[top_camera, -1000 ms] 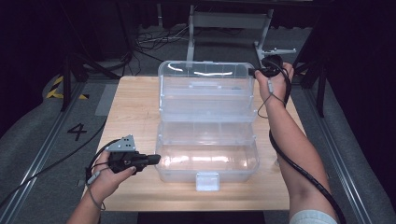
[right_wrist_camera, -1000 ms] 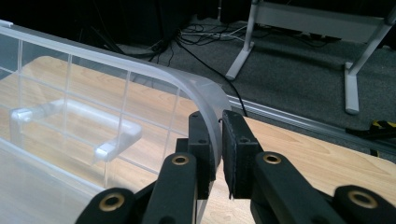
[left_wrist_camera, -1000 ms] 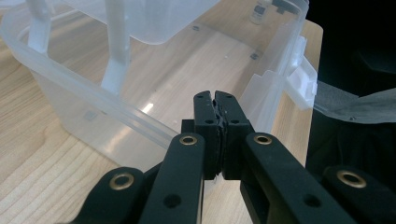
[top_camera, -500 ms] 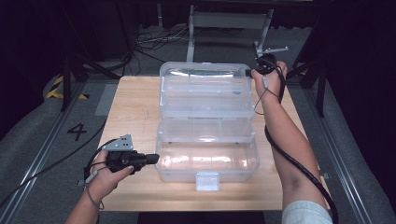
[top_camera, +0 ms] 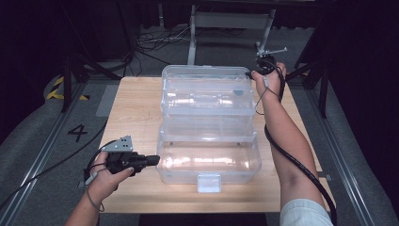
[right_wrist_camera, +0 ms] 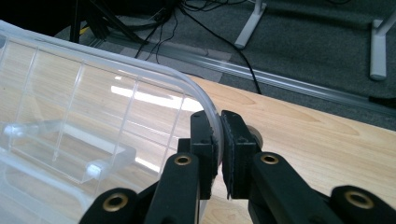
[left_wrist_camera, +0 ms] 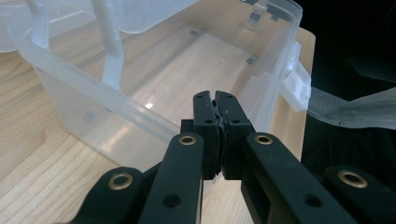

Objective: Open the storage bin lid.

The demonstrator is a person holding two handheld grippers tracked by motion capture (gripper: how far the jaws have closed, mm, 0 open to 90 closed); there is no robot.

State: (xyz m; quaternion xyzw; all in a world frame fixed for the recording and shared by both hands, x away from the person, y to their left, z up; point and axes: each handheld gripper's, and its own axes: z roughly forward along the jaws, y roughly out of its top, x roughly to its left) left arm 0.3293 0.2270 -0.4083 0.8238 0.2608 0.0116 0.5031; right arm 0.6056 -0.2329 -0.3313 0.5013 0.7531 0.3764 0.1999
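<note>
A clear plastic box stands open in the middle of the table, its deep base bin [top_camera: 209,162] nearest me and its tray and lid [top_camera: 207,87] stepped back behind it. My right gripper [top_camera: 258,71] is at the lid's far right corner. In the right gripper view the gripper [right_wrist_camera: 218,122] is shut on the lid's curved clear rim [right_wrist_camera: 154,70]. My left gripper [top_camera: 157,161] lies low at the bin's left wall. The left gripper view shows that gripper [left_wrist_camera: 217,100] shut with nothing between the jaws, its tips against the bin's wall [left_wrist_camera: 116,135].
The box's white latch [top_camera: 209,182] faces the wooden table's [top_camera: 134,110] front edge. Bare wood lies on both sides of the box. Behind the table stand a metal frame [top_camera: 230,21] and floor cables [top_camera: 150,44]. A rail and a "4" mark [top_camera: 77,132] run along the left.
My right hand has drawn the lid's corner a little farther back and up. The left gripper has stayed at the bin's left wall.
</note>
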